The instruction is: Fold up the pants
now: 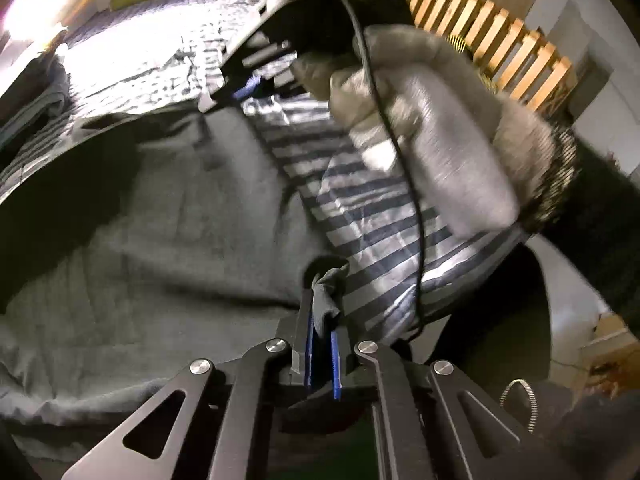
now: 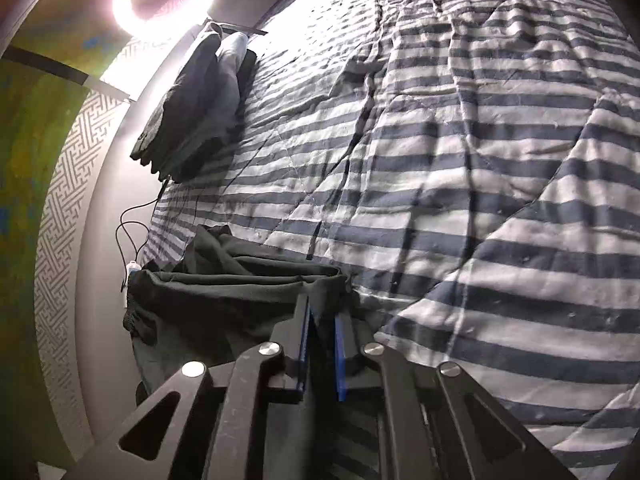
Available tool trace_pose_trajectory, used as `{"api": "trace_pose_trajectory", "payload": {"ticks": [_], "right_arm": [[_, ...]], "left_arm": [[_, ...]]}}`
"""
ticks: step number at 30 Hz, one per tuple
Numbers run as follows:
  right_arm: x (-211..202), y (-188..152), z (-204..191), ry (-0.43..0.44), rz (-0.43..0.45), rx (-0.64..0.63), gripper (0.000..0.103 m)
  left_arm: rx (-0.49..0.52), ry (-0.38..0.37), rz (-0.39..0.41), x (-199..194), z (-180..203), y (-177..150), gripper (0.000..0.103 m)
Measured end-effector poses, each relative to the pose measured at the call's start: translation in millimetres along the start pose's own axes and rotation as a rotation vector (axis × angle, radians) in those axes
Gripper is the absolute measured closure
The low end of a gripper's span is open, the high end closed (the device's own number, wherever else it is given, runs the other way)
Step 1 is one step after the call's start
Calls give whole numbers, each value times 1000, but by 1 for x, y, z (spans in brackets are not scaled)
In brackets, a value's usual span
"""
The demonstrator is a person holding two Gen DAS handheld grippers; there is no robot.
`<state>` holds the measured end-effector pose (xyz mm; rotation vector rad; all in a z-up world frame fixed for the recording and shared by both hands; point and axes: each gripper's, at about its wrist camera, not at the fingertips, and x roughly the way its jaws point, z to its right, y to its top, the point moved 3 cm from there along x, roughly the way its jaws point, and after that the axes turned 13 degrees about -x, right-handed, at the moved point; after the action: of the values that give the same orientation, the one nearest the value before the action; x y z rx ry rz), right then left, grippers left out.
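Note:
Grey pants (image 1: 168,208) lie spread over a striped quilt (image 1: 360,200) in the left wrist view. My left gripper (image 1: 324,308) is shut on a bunched corner of that fabric, which sticks up between the blue pads. Further back, a grey-gloved hand (image 1: 420,120) holds the right tool at the pants' far edge. In the right wrist view the pants (image 2: 224,292) look dark and creased at the bed's left side. My right gripper (image 2: 323,314) is shut on their near edge, with cloth pinched between the blue pads.
The striped quilt (image 2: 460,160) covers the whole bed. A pile of folded dark and light clothes (image 2: 196,100) sits at the bed's left edge, under a bright ring light (image 2: 120,8). A black cable (image 1: 400,160) hangs over the gloved hand. A wooden slatted rail (image 1: 500,40) stands behind.

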<state>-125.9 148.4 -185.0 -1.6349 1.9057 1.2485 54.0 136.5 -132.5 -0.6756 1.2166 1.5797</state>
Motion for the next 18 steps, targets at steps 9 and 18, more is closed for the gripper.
{"api": "trace_pose_trajectory", "payload": {"ticks": [9, 18], "right_arm": [[-38, 11, 0, 25, 103, 77, 99], [-119, 15, 24, -43, 212, 113, 99]], "left_arm": [[-28, -97, 68, -33, 11, 25, 98], [20, -210, 97, -35, 51, 48, 98]]}}
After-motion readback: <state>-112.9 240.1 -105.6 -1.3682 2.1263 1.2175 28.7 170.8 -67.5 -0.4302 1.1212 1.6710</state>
